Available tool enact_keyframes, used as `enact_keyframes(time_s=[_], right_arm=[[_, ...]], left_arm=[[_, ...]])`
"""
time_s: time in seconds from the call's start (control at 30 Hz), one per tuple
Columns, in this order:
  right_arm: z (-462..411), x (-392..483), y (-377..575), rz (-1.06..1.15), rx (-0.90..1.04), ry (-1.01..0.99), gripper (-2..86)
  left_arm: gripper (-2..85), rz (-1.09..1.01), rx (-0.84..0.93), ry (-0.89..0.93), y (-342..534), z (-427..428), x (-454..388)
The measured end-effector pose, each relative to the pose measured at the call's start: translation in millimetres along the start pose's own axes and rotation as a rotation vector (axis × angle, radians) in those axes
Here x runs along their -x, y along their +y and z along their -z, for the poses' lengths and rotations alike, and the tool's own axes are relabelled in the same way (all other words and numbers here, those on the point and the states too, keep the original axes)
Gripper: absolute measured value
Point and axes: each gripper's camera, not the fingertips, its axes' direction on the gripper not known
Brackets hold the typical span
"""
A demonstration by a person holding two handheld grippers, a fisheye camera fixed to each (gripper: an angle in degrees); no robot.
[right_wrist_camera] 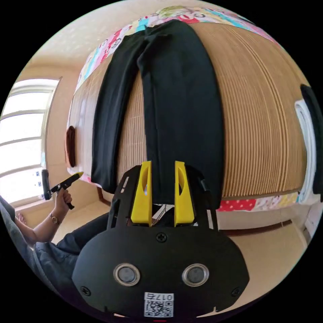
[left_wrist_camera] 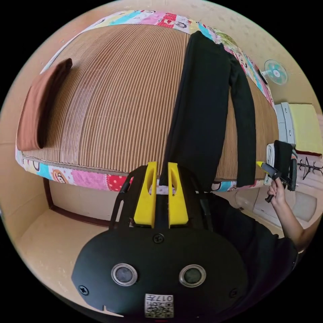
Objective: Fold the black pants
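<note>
We see the black pants flat on the bed; left gripper jaws nearly together, right gripper jaws apart.

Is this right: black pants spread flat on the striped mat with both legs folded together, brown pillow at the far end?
Not quite. The black pants do lie flat on the striped mat, but the right gripper view shows the legs apart, a strip of mat showing between them. The brown pillow does sit at the mat's far end.
</note>
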Motion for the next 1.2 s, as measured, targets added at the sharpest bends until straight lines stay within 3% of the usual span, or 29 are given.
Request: enact_keyframes(time_s=[0.07,0.13,0.23,0.3,0.47,0.57,0.67,0.8,0.87,1.0,1.2], right_arm=[[13,-42,2,-0.104,-0.025,0.076,11.4],[0,-79,6,-0.148,0.069,0.095,11.2],[4,-77,22,-0.066,0.056,0.134,7.1],[12,-72,30,-0.016,0.114,0.020,4.1],[83,-50,56,0.017,0.032,-0.299,2.5],[122,-7,55,0.190,0.013,-0.391,2.3],[135,39,45,0.376,0.058,-0.421,2.3],[140,59,29,0.600,0.200,-0.441,3.4],[143,42,12,0.658,0.294,-0.407,4.7],[172,-23,-102,0.565,0.216,-0.312,10.6],[148,-95,-342,0.158,-0.114,-0.537,13.9]], left_arm=[[5.8,-0.069,-0.027,-0.007,-21,8,-17],[5.9,-0.157,-0.047,0.049,-43,11,-40],[6.0,-0.271,-0.069,0.180,-71,9,-85],[6.7,-0.330,-0.046,0.291,-82,5,-122],[12.4,-0.394,0.035,0.493,-85,15,-186],[17.8,-0.415,0.069,0.407,-90,29,-216],[17.6,-0.411,0.159,0.385,-102,32,-231],[4.4,-0.336,0.213,0.245,-109,29,-219],[4.0,-0.319,0.202,0.281,-109,35,-206],[3.8,-0.258,0.174,0.363,-108,46,-177],[3.5,-0.204,0.128,0.430,-98,45,-153]])
